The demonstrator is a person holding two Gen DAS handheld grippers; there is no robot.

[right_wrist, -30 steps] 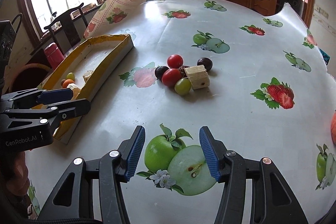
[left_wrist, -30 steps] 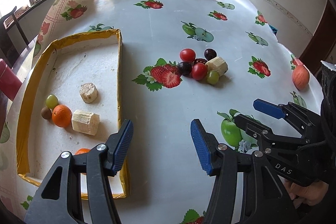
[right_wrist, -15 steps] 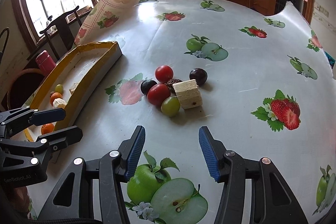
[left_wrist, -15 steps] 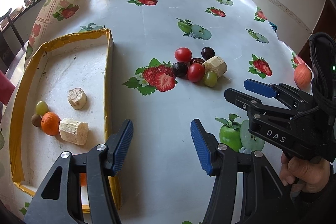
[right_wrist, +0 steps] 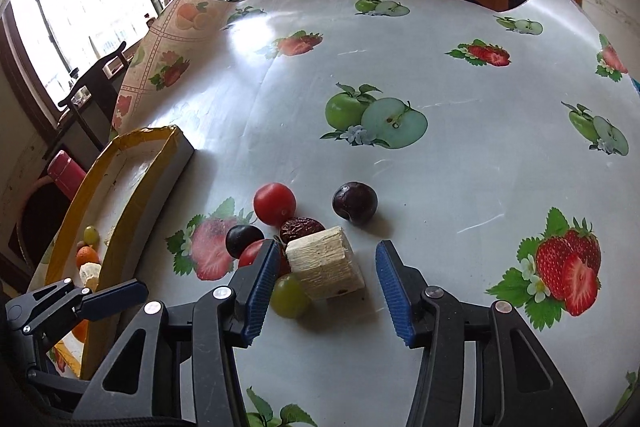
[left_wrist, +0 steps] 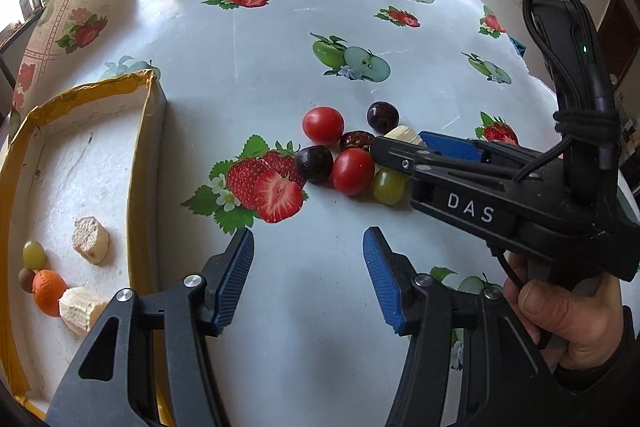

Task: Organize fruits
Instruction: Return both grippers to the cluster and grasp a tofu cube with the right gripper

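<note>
A loose pile lies mid-table: two red tomatoes, two dark plums, a brown date, a green grape and a pale cut chunk. My right gripper straddles the chunk; its jaws are closing, with a gap still showing on the chunk's right side. In the left wrist view the right gripper reaches into the pile from the right. My left gripper hovers open over bare cloth with nothing between its fingers. The yellow-rimmed white tray holds a grape, an orange, a small brown fruit and two pale chunks.
The fruit-print tablecloth is folded up at the far left corner. Beyond the table's left edge stand a dark chair and a red flask. A person's hand holds the right gripper's handle at the lower right.
The right gripper has moved forward to the pile and now has the pale chunk between narrower jaws. The left gripper has shifted forward and right, away from the tray, with its opening unchanged.
</note>
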